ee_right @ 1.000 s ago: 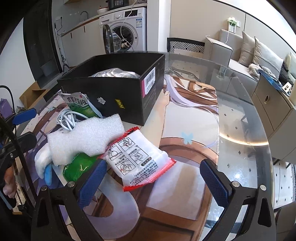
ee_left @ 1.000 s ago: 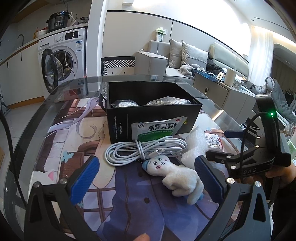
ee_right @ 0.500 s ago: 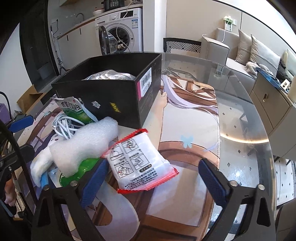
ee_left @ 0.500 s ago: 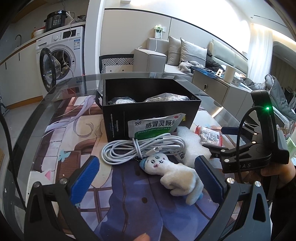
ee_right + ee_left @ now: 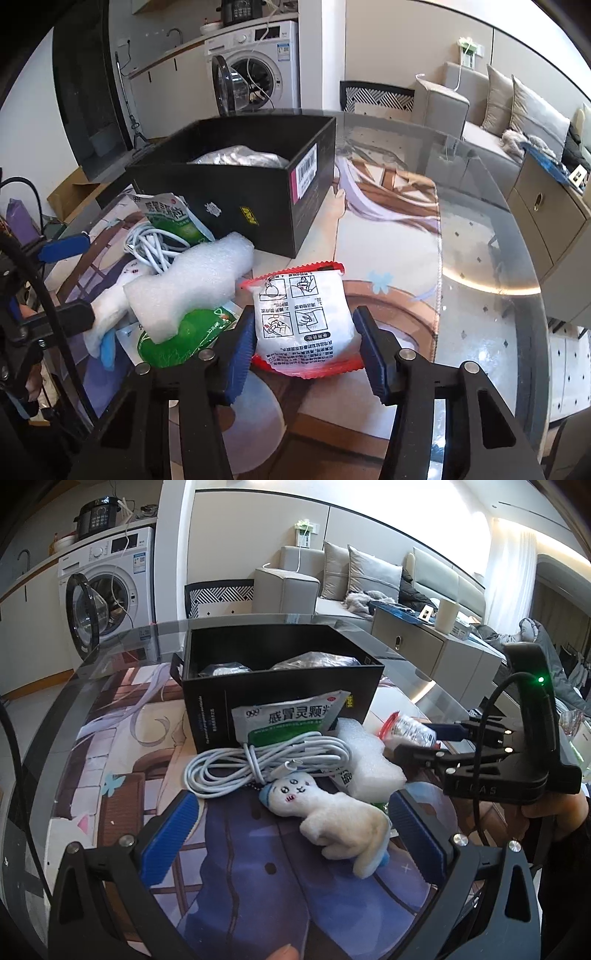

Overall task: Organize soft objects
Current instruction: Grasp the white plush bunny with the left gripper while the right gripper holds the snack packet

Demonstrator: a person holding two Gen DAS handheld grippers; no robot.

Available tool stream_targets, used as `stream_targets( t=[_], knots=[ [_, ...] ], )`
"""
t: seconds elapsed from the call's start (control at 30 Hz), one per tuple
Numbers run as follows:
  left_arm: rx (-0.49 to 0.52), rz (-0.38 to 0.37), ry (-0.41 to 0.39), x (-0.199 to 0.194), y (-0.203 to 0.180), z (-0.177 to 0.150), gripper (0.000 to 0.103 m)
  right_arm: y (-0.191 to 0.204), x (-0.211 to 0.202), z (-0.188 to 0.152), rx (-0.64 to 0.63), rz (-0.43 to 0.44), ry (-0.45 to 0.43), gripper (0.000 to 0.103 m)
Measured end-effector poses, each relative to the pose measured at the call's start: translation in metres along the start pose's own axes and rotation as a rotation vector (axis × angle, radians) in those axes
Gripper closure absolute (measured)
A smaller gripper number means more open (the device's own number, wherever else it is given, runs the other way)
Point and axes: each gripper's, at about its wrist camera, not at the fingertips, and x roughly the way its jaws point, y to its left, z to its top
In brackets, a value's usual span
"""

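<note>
A glass table top [image 5: 480, 236] is seen, laid over a printed cartoon mat [image 5: 122, 775] in purple, tan and cream. Nearest in the left wrist view, a white plush toy [image 5: 325, 812] is laid on the mat, head toward 11 o'clock. Just beyond it a coiled white cable [image 5: 266, 764] is found, and at its 3 o'clock a white foam block [image 5: 365, 764], resting partly on a green sachet [image 5: 184, 336]. A green-and-white medicine sachet [image 5: 288, 720] is propped against the near wall of an open black box [image 5: 280, 686], which is set past the pile toward 12 o'clock. Silvery plastic-wrapped bundles [image 5: 240, 157] are seen inside the box; what is in them cannot be made out.

Beyond the table, a washing machine [image 5: 110, 587] with its door swung open is noted at 10 o'clock, a grey sofa with cushions [image 5: 354, 576] at 1 o'clock, and a low cabinet [image 5: 424, 646] at 2 o'clock.

The left gripper [image 5: 291, 834] is held with jaws spread wide above the mat; the plush toy lies between the blue pads, untouched.

The right gripper [image 5: 303, 350] has just been closing. A red-edged white packet [image 5: 301, 317] is pinched between its blue pads, the packet's sides bowed where they are pressed. The packet is at the pile's 3 o'clock side, short of the box.
</note>
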Motion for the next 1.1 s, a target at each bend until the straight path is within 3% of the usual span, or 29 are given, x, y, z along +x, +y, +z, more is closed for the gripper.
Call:
stream_targets(
  t=[0.5,0.67,0.87,0.93,1.03,1.1],
  knots=[
    [-0.004,-0.028,0.078,0.015,-0.012,-0.005,0.0,-0.002,-0.024,0.005,0.008,-0.005,-0.063,0.05],
    [-0.02,-0.079,0.117,0.02,-0.014,-0.008,0.002,-0.002,-0.026,0.004,0.008,-0.002,-0.067,0.05],
    [-0.053,-0.123,0.131,0.022,-0.012,-0.011,0.023,0.001,-0.028,0.004,-0.002,-0.001,-0.073,0.05],
    [-0.056,-0.138,0.126,0.02,-0.012,-0.012,0.039,0.001,-0.028,0.004,-0.004,-0.004,-0.074,0.05],
    [-0.053,-0.149,0.116,0.017,-0.009,-0.013,0.056,0.001,-0.028,0.005,-0.003,-0.005,-0.077,0.05],
    [-0.048,-0.142,0.1,0.014,-0.008,-0.012,0.058,0.001,-0.029,0.005,-0.003,-0.006,-0.078,0.05]
  ],
)
